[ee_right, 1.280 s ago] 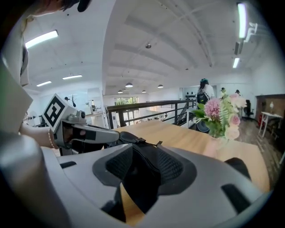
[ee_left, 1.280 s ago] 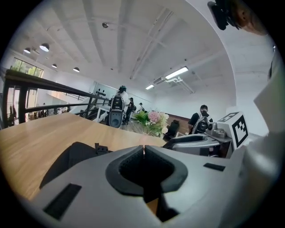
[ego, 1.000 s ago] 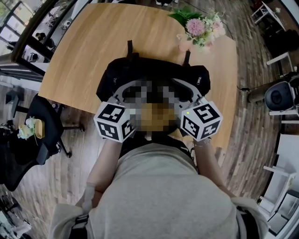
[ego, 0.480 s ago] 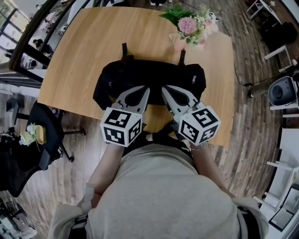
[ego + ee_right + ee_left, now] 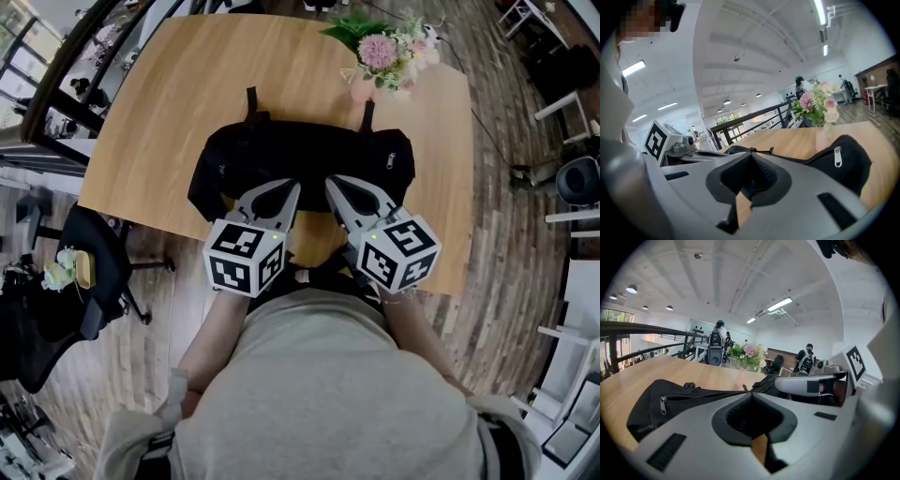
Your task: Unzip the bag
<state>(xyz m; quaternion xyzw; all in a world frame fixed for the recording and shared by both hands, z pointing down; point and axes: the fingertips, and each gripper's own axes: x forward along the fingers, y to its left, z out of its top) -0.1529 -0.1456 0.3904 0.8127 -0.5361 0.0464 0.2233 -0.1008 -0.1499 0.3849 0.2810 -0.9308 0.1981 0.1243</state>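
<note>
We had the wide wooden bench (image 5: 169, 103) in front of us, and the black bag (image 5: 300, 150) lay on it lengthwise across our view, nearer the bench's front edge than its far one. Both grippers reached in from that front edge, side by side and close together, each with its marker cube towards us. The left gripper (image 5: 292, 185) pointed at the bag's near side a little left of its middle, and its fingers were pressed together at the tips. In the left gripper view the bag spread out just beyond the fingertips and off to the left. The right gripper (image 5: 330, 180) pointed at the near side just right of the middle, its fingers likewise pressed together. In the right gripper view the bag lay just past the tips and ran off to the right. From the head view both sets of tips seemed to reach the bag's near edge, but we could not tell whether either pair had any fabric caught between the pads. A bunch of pink and white flowers (image 5: 384, 52) stood just behind the bag's right end. Smallest of all were the zip pulls: one (image 5: 837, 156) hung on the bag's right end, well to the right of the right fingers, and another (image 5: 663, 405) on its left end, well left of the left fingers.
</note>
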